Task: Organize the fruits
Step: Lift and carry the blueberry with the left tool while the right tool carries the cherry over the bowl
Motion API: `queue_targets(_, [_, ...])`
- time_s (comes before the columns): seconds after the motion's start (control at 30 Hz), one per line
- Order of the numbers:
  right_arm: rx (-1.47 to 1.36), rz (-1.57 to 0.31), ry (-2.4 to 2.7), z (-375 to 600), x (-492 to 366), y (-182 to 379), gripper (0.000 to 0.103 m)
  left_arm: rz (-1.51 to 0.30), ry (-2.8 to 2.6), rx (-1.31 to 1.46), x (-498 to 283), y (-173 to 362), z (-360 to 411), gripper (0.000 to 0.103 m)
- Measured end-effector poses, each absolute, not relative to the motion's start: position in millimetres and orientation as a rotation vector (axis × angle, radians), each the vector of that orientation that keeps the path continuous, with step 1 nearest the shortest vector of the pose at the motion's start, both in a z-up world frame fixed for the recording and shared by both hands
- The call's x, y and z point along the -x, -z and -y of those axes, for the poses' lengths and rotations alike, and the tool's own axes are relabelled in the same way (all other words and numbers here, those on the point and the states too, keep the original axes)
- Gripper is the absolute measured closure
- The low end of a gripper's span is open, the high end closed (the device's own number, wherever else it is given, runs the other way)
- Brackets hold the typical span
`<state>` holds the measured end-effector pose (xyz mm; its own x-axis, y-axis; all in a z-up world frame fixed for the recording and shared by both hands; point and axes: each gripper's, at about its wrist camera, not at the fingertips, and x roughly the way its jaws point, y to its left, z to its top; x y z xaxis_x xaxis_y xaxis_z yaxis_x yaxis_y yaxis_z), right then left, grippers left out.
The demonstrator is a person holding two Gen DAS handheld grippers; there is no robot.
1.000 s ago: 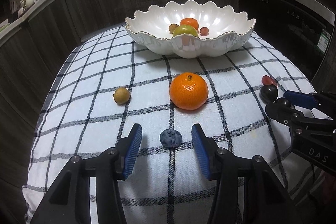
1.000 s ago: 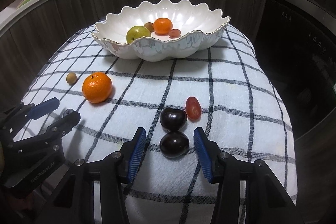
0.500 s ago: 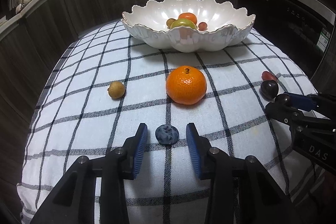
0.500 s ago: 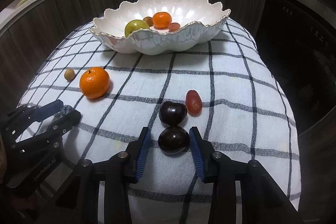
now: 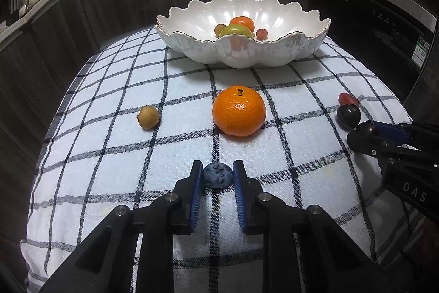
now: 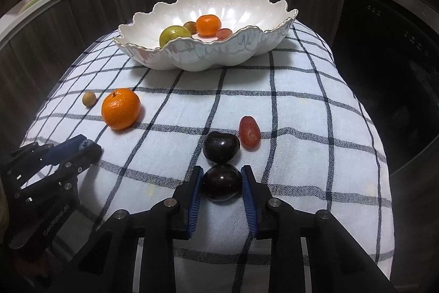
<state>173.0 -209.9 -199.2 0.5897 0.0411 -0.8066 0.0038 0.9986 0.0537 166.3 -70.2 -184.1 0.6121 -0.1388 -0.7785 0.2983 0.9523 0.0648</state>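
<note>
The left gripper (image 5: 217, 177) has its blue pads pressed against either side of a blueberry (image 5: 217, 178) that sits on the checked cloth (image 5: 109, 150), in front of a mandarin (image 5: 239, 110) and a small brown longan (image 5: 148, 116). The right gripper (image 6: 221, 181) is clamped on the nearer dark cherry (image 6: 221, 182), which touches a second cherry (image 6: 221, 147) with a red grape (image 6: 249, 132) just beside it. Behind them the scalloped white bowl (image 6: 192, 56) holds a green fruit (image 6: 174, 35), another mandarin (image 6: 208, 25), a longan and a grape.
</note>
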Motion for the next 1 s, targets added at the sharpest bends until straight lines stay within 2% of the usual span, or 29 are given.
queue_targets(1.0, [-0.05, -0.864, -0.03, 207, -165, 164, 0.074, -0.811, 0.23, -0.176, -158, 147, 67, 0.08])
